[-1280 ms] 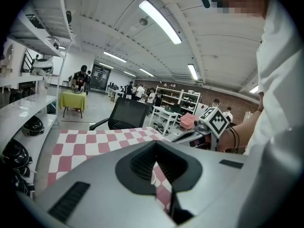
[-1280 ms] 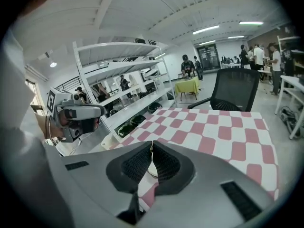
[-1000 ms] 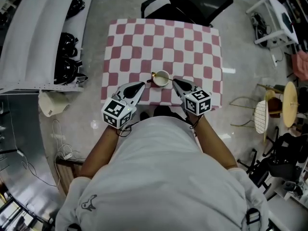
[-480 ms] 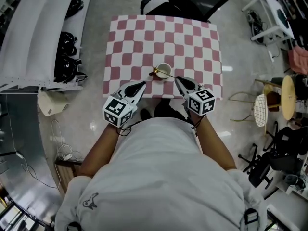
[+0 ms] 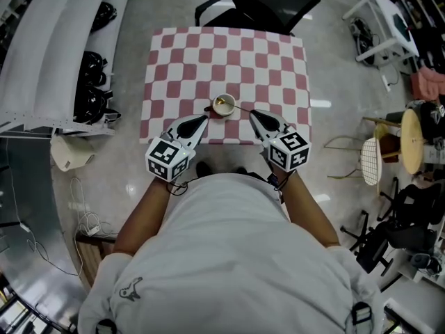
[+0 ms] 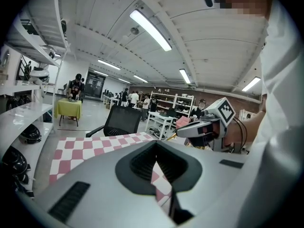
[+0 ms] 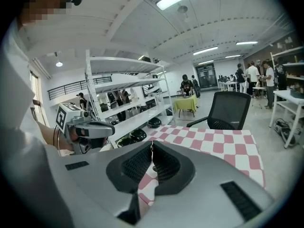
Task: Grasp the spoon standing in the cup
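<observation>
A small white cup [image 5: 223, 105] stands near the front edge of the pink-and-white checked table [image 5: 188, 61]. A gold spoon [image 5: 240, 108] stands in it, its handle leaning out to the right. My left gripper [image 5: 203, 120] is shut and points at the cup from the near left. My right gripper [image 5: 253, 114] is shut too and points in from the near right, close to the spoon handle. Neither touches the cup or spoon. In the left gripper view the jaws [image 6: 156, 144] meet and hide the cup. The right gripper view's jaws [image 7: 152, 144] do the same.
A black office chair [image 5: 268, 2] stands behind the table. White shelving with dark helmets [image 5: 94, 82] runs along the left. Stools and a wire basket [image 5: 389, 152] stand to the right. Each gripper view shows the other gripper: the right one [image 6: 205, 127] and the left one [image 7: 88, 127].
Both grippers have drawn back towards the table's front edge, so the cup now sits a little farther ahead of their tips. Both stay shut.
</observation>
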Demonstrator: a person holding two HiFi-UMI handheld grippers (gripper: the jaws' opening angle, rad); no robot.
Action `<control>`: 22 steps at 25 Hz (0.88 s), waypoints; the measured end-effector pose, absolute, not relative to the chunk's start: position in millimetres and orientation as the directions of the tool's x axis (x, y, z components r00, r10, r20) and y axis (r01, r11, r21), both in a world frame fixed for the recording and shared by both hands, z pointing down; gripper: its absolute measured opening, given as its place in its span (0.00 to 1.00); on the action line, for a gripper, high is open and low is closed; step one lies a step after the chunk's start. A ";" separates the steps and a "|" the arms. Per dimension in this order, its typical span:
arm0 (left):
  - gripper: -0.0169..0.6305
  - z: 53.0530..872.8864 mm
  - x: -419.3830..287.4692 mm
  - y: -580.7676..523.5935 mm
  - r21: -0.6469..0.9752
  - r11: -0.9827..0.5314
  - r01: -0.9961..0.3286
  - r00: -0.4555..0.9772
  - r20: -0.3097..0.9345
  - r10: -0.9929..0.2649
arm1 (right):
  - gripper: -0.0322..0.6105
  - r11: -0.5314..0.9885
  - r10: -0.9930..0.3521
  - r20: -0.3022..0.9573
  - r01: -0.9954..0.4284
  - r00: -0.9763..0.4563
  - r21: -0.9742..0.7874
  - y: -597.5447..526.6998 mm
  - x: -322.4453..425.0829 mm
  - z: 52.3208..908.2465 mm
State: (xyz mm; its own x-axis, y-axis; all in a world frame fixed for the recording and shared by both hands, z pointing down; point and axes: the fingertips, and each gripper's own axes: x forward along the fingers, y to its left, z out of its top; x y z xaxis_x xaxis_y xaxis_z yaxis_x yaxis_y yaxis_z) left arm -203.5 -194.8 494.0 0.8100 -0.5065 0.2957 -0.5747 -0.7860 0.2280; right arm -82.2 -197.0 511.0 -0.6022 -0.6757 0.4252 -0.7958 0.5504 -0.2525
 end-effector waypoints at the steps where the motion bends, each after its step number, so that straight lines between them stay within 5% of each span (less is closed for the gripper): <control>1: 0.04 492.1 -198.0 -195.9 0.226 -0.784 -0.578 0.808 0.293 -0.511 | 0.10 0.555 -0.677 0.420 -0.794 -0.605 -0.248 -197.0 -77.0 507.4; 22: 0.04 482.6 -133.0 -147.1 0.153 -0.643 -0.751 0.650 0.344 -0.677 | 0.10 0.706 -0.604 0.294 -0.669 -0.740 -0.234 -159.3 14.0 466.2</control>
State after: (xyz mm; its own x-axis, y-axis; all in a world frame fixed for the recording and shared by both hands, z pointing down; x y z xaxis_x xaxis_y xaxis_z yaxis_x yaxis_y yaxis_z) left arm -133.0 -147.1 482.6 0.6501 -0.6774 0.3441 -0.7506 -0.6429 0.1526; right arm 14.0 -159.3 466.2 -0.7405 -0.6045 0.2938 -0.6688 0.7057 -0.2338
